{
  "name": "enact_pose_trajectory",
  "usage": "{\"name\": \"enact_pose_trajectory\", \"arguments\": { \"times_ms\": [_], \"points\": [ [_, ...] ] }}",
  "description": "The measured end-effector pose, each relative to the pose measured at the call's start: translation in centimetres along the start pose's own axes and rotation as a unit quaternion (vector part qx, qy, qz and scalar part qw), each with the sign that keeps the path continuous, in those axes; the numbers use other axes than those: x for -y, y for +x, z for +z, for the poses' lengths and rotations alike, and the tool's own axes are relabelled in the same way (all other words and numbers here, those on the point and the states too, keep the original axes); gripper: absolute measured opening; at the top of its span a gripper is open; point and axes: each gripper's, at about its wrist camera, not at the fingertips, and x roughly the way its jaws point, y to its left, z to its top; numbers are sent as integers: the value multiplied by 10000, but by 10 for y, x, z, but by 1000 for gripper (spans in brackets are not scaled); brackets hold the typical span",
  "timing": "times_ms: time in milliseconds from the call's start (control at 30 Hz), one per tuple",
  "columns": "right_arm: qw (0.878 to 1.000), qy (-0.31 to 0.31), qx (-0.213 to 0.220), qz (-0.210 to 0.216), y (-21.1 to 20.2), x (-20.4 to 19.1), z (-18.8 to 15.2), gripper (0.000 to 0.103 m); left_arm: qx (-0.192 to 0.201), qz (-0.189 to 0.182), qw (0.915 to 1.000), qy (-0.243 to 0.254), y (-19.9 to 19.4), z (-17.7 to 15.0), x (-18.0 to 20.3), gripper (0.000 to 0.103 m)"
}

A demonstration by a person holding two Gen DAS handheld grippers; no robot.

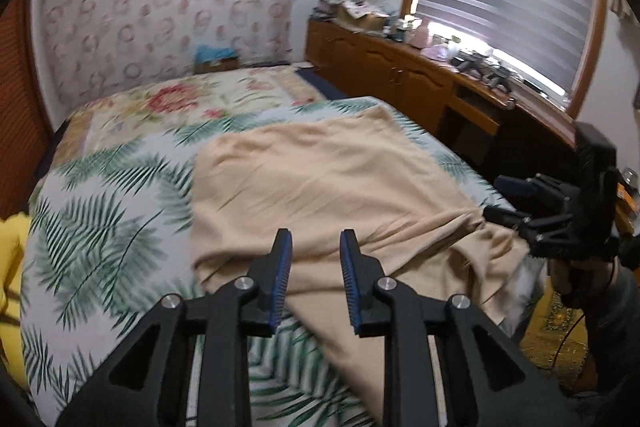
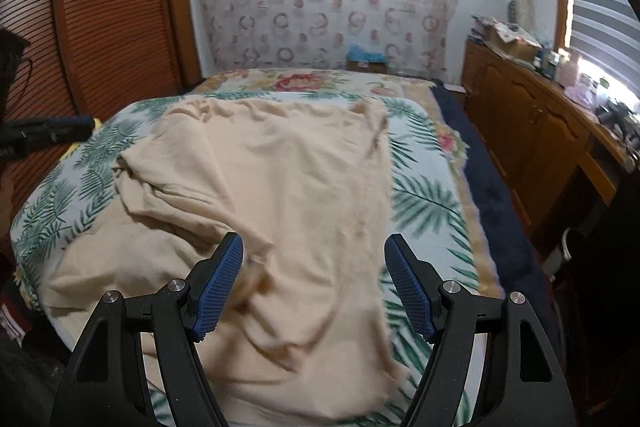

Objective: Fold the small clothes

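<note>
Grippers both empty – left gripper [image 1: 316, 247] narrowly parted, right gripper [image 2: 314, 251] spread wide over beige garment [image 2: 280, 167]

Your right gripper [image 2: 314, 281] hangs with jaws wide apart over the rumpled beige garment [image 2: 280, 187] spread on the palm-leaf bedspread [image 2: 424, 203], gripping nothing; wooden cabinets [image 2: 532, 123] line the right

The garment [image 2: 280, 195] lies spread on the bed [image 2: 424, 203], toward its near end. Right of the bed stands the cabinet [image 2: 528, 123]; behind the bed, a box [image 2: 366, 65] sits against the wall.
</note>
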Motion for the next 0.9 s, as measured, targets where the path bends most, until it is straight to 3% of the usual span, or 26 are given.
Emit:
{"name": "enact_pose_trajectory", "arguments": {
  "times_ms": [167, 467, 600, 733, 900],
  "points": [
    [9993, -287, -77, 213, 16, -20, 11, 75, -45, 297, 9995, -110, -4, -21, -21, 22],
    [9952, -551, -637, 493, 56, -41, 10, 73, -56, 341, 9988, -352, -9, -38, -40, 22],
    [9935, -522, -774, 645, 61, -41, 5, 56, -52, 325, 9987, -381, -7, -40, -41, 22],
    [9925, -516, -733, 834, 58, -41, 4, 13, -11, 346, 9986, -403, -8, -39, -40, 22],
    [9949, -386, -98, 926, 20, -39, 16, 6, 64, 377, 9985, -384, -12, -38, -39, 22]
  ]
}}
